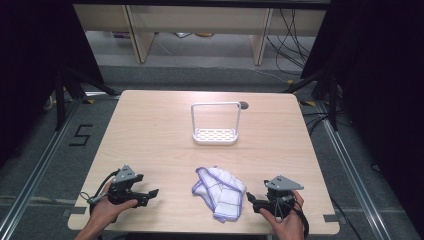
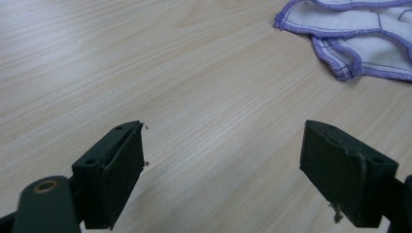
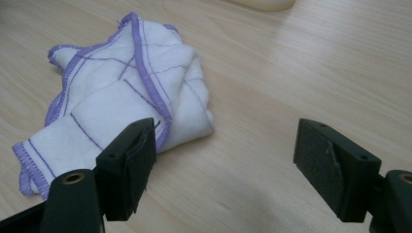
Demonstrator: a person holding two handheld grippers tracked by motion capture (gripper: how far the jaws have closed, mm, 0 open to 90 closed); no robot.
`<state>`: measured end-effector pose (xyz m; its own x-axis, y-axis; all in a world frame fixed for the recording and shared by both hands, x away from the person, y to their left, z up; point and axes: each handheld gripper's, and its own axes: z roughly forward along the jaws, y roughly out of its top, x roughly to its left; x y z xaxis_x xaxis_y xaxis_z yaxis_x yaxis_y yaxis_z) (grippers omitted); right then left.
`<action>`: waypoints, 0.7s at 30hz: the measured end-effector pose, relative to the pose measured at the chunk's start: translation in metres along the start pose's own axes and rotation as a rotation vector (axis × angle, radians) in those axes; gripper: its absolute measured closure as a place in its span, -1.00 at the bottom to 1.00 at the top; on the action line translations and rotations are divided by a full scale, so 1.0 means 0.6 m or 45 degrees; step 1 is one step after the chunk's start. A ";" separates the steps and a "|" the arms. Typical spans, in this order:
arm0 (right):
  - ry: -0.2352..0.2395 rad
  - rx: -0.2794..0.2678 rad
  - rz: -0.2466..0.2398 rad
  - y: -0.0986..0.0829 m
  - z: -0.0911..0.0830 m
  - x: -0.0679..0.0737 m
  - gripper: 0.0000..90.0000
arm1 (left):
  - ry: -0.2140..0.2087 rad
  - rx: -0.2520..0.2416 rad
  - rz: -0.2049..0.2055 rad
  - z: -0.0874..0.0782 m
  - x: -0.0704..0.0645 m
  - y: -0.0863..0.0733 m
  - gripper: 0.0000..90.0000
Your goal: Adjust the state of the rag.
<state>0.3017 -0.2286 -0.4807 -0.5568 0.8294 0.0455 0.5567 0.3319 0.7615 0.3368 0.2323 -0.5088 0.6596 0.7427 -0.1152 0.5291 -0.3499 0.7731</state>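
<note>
A crumpled white cloth with purple edging (image 1: 220,193) lies near the table's front edge, between the two hands. It shows at the upper right in the left gripper view (image 2: 354,36) and at the left in the right gripper view (image 3: 126,97). My left gripper (image 1: 150,195) is held low at the front left, open, with bare wood between its jaws (image 2: 223,165). My right gripper (image 1: 251,199) sits just right of the cloth, open and holding nothing (image 3: 226,165). A white wire rack (image 1: 215,124) stands upright at the table's middle back.
The light wooden table (image 1: 150,135) has a round cable hole (image 1: 243,105) behind the rack. Dark curtains flank both sides, and cables run over the floor at the back right. Metal rails border the floor left and right.
</note>
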 end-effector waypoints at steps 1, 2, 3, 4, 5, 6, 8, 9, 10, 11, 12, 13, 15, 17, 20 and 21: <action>-0.009 -0.007 -0.003 0.000 0.000 0.001 -0.43 | -0.007 -0.003 -0.010 0.001 -0.001 0.000 -0.66; 0.005 -0.009 -0.005 0.001 0.001 0.001 -0.38 | -0.006 -0.003 -0.011 0.001 -0.001 0.000 -0.66; 0.001 0.004 -0.017 0.003 0.001 0.002 -0.37 | -0.006 0.005 -0.005 0.001 -0.001 0.000 -0.66; -0.005 -0.012 0.003 0.003 0.001 0.004 -0.37 | -0.008 0.009 0.000 0.001 -0.001 0.000 -0.66; -0.012 -0.022 -0.028 0.004 0.001 0.004 -0.37 | -0.007 0.007 -0.002 0.001 -0.001 0.001 -0.66; 0.007 -0.016 -0.015 0.007 0.000 0.006 -0.37 | -0.007 0.004 -0.003 0.001 -0.002 0.001 -0.66; 0.010 -0.006 0.014 0.011 -0.002 0.013 -0.37 | -0.009 0.004 0.001 0.002 -0.002 0.000 -0.66; 0.015 -0.020 -0.023 0.015 -0.001 0.012 -0.37 | -0.006 0.008 0.003 0.002 -0.002 0.001 -0.66; 0.025 -0.024 -0.017 0.018 -0.001 0.014 -0.37 | -0.010 0.004 0.001 0.002 -0.002 0.001 -0.66; 0.036 -0.025 -0.035 0.021 0.000 0.015 -0.35 | -0.008 -0.019 -0.027 0.004 -0.004 0.001 -0.66; 0.062 -0.028 -0.035 0.026 0.002 0.019 -0.31 | -0.006 -0.027 -0.035 0.005 -0.005 0.001 -0.66; 0.077 -0.043 -0.042 0.030 0.005 0.021 -0.29 | -0.007 -0.026 -0.034 0.005 -0.004 0.001 -0.66; 0.087 -0.034 -0.058 0.036 0.009 0.025 -0.23 | -0.005 -0.027 -0.027 0.006 -0.004 0.001 -0.66; 0.115 -0.023 -0.084 0.048 0.016 0.033 -0.18 | -0.008 -0.026 -0.026 0.006 -0.004 0.002 -0.66; 0.115 -0.007 -0.127 0.062 0.027 0.042 -0.12 | -0.015 -0.008 -0.017 0.004 -0.005 0.003 -0.66; 0.124 0.002 -0.151 0.066 0.032 0.045 -0.09 | -0.017 -0.016 -0.028 0.005 -0.006 0.003 -0.66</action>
<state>0.3205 -0.1848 -0.4618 -0.6757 0.7369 0.0181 0.4847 0.4257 0.7641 0.3371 0.2270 -0.5087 0.6551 0.7425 -0.1402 0.5365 -0.3265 0.7782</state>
